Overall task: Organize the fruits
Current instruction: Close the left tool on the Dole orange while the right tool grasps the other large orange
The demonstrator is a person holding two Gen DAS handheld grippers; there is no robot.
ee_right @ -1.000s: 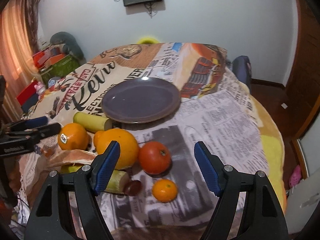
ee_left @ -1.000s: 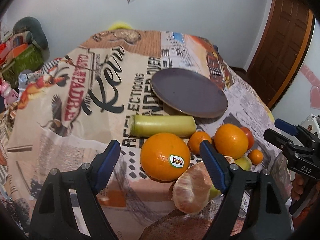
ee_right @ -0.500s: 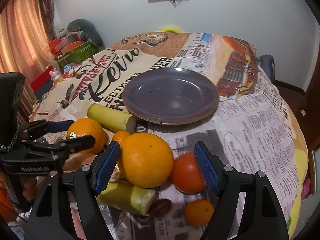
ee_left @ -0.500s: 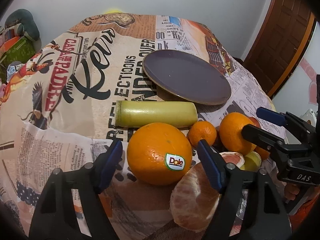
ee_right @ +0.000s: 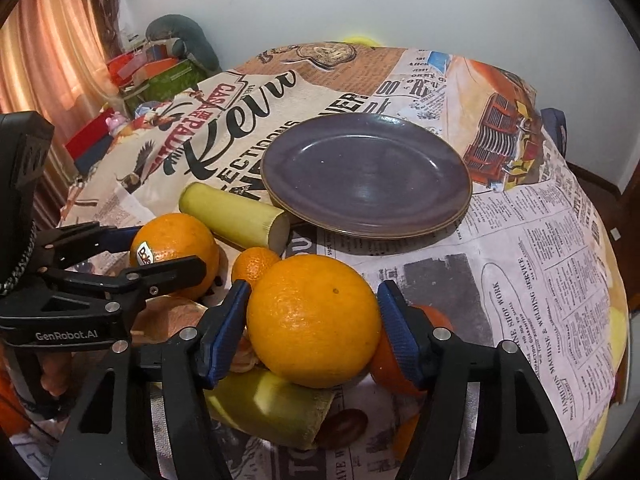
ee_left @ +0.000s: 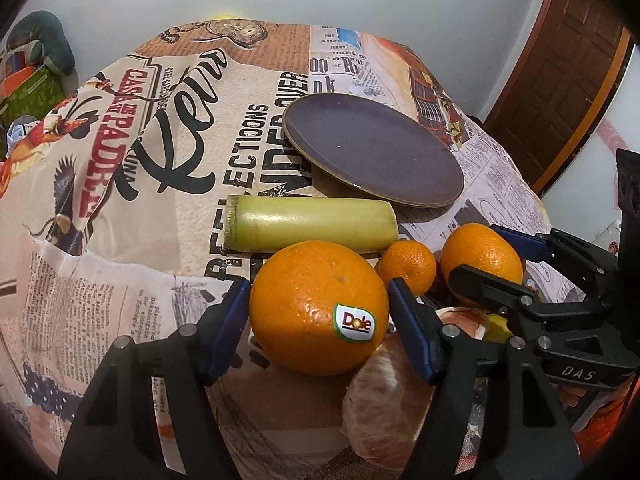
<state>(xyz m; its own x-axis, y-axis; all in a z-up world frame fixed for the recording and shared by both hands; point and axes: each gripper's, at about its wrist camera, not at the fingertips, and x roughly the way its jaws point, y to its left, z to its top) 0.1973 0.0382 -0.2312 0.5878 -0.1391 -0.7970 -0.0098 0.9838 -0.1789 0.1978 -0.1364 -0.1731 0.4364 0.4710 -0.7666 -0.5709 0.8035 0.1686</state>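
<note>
My left gripper (ee_left: 318, 312) is shut on the Dole-stickered orange (ee_left: 316, 304), pads against both sides; it also shows in the right wrist view (ee_right: 172, 254). My right gripper (ee_right: 312, 320) is shut on a second large orange (ee_right: 314, 320), which shows in the left wrist view (ee_left: 482, 260). The empty purple plate (ee_left: 372, 152) lies beyond the fruit, also in the right wrist view (ee_right: 364, 172). A small mandarin (ee_left: 407, 266) sits between the two oranges.
A pale green cylinder (ee_left: 310, 222) lies in front of the plate. A peeled citrus (ee_left: 388, 392) lies by my left gripper. A tomato (ee_right: 432, 320), a second green piece (ee_right: 272, 404) and a brown fruit (ee_right: 344, 424) lie under my right gripper. Clutter (ee_right: 152, 72) stands far left.
Both grippers moved forward and closed in, each around its orange. The jaws narrowed from wide open to touching the fruit.
</note>
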